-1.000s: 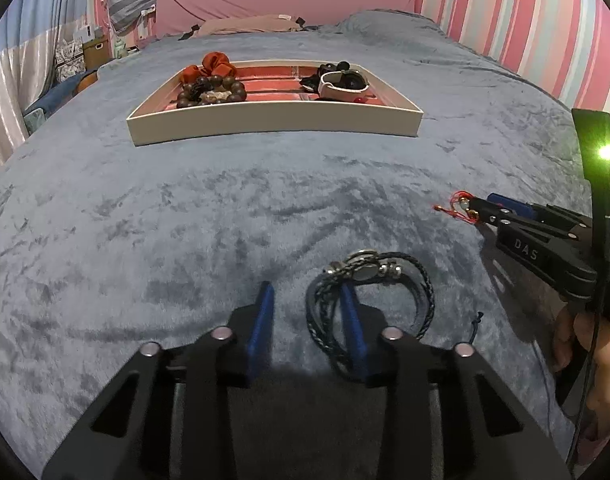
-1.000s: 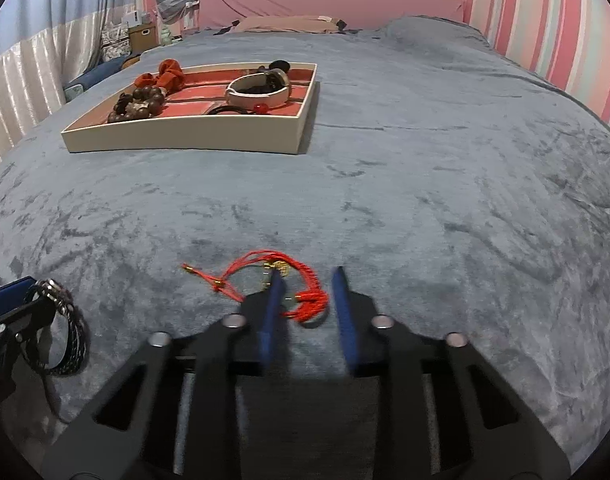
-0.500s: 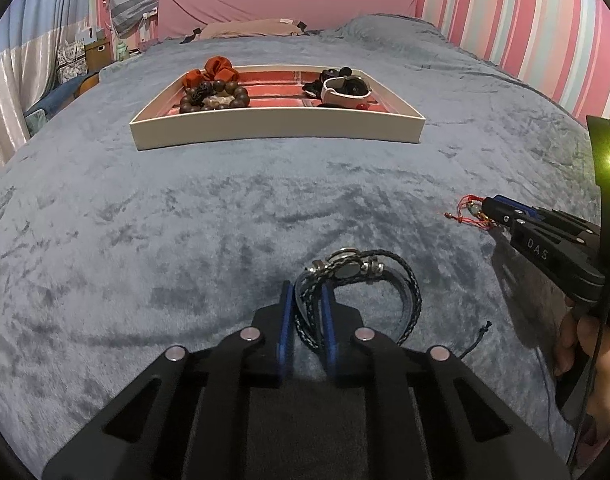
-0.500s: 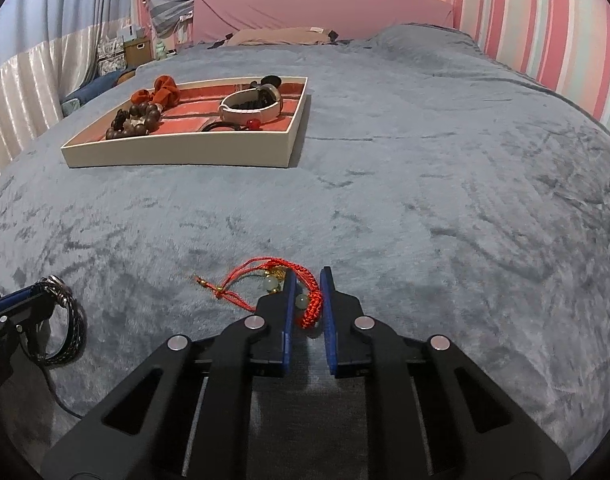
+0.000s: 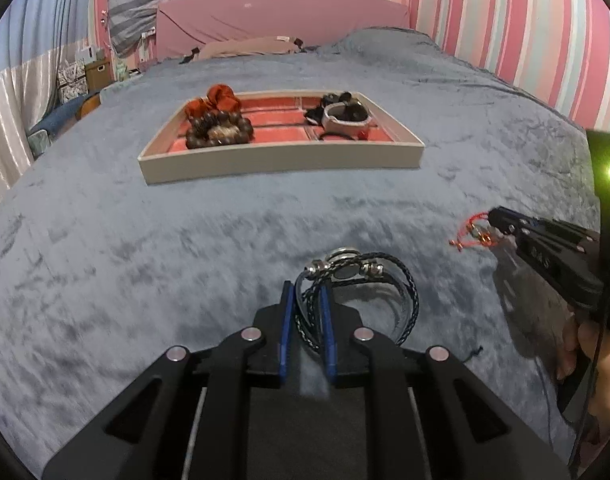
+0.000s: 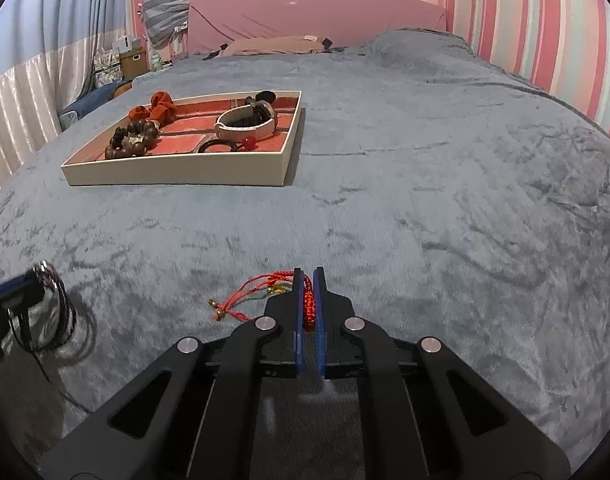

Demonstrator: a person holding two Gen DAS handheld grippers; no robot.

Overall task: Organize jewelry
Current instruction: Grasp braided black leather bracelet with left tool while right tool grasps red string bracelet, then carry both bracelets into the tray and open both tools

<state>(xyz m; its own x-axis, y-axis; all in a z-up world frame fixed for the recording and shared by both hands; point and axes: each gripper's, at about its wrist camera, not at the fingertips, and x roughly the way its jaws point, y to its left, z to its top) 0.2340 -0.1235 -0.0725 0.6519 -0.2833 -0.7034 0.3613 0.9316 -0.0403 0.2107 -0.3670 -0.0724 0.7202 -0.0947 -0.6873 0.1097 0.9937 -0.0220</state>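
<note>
A grey plush blanket (image 6: 425, 184) covers the bed, with pink striped walls (image 6: 545, 20) behind. The left gripper (image 5: 307, 294) is clamped on a black braided bracelet (image 5: 401, 280); the right gripper (image 6: 308, 278) pinches a red cord bracelet (image 6: 261, 282). The cream tray (image 6: 177, 170) sits well ahead, holding beads and bands.

Lighting: dim, even indoor light; soft shadows under the tray (image 5: 281, 160) and beside the right tongs (image 5: 490, 216). Glare: one small bright lamp at the left view's right edge. Blur: bed cover (image 5: 185, 248) smeared in the left view. Distortion: strong fisheye bending, dark corner vignette
</note>
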